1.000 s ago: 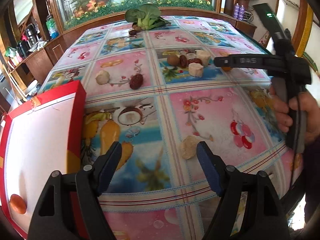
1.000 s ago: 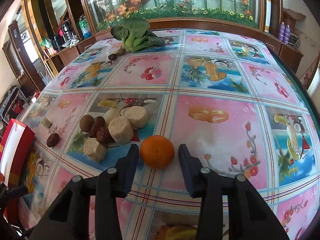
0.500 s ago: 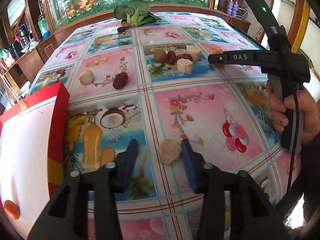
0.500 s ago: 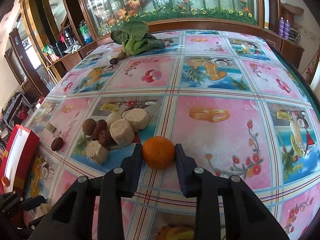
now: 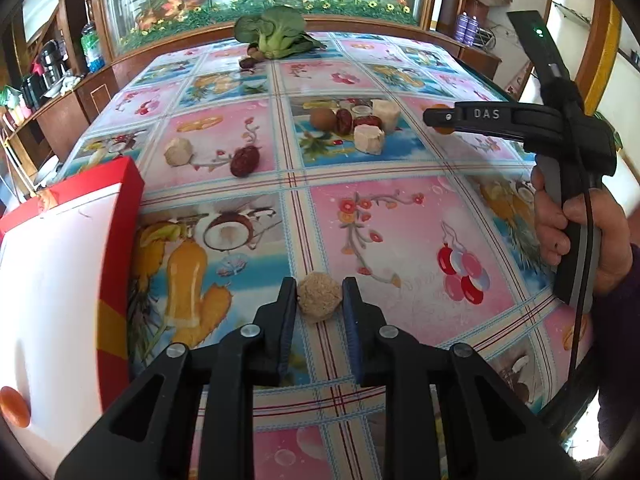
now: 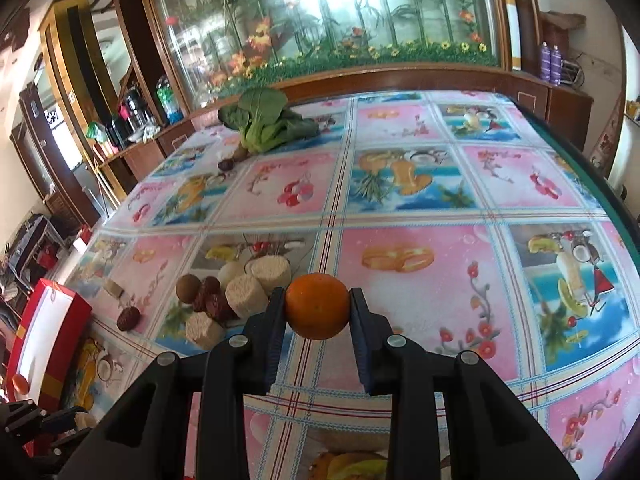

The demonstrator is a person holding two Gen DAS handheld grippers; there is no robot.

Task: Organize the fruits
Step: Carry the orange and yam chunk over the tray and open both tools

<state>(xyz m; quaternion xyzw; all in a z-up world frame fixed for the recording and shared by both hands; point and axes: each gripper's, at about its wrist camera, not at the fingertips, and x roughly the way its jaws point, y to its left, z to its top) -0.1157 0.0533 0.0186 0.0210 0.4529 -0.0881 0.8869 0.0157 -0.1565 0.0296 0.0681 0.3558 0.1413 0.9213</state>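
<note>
My left gripper (image 5: 319, 300) is shut on a tan cake-like chunk (image 5: 319, 297) at the near part of the table. My right gripper (image 6: 318, 306) is shut on an orange (image 6: 317, 305) and holds it just above the cloth. A red box with a white inside (image 5: 52, 280) stands at the left; one small orange (image 5: 14, 406) lies in it. A cluster of a kiwi (image 5: 323, 119), red dates (image 5: 345, 121) and pale chunks (image 5: 369, 139) lies mid-table. It also shows in the right wrist view (image 6: 236, 296).
A loose date (image 5: 245, 161) and a pale chunk (image 5: 179, 151) lie left of the cluster. A green bok choy (image 5: 276, 32) lies at the far edge. The right gripper and hand (image 5: 576, 216) stand at the table's right side. The table edge curves round on the right (image 6: 592, 168).
Both grippers have closed: the left on the tan chunk after moving up to it, the right on the orange, which now sits lifted between its fingers.
</note>
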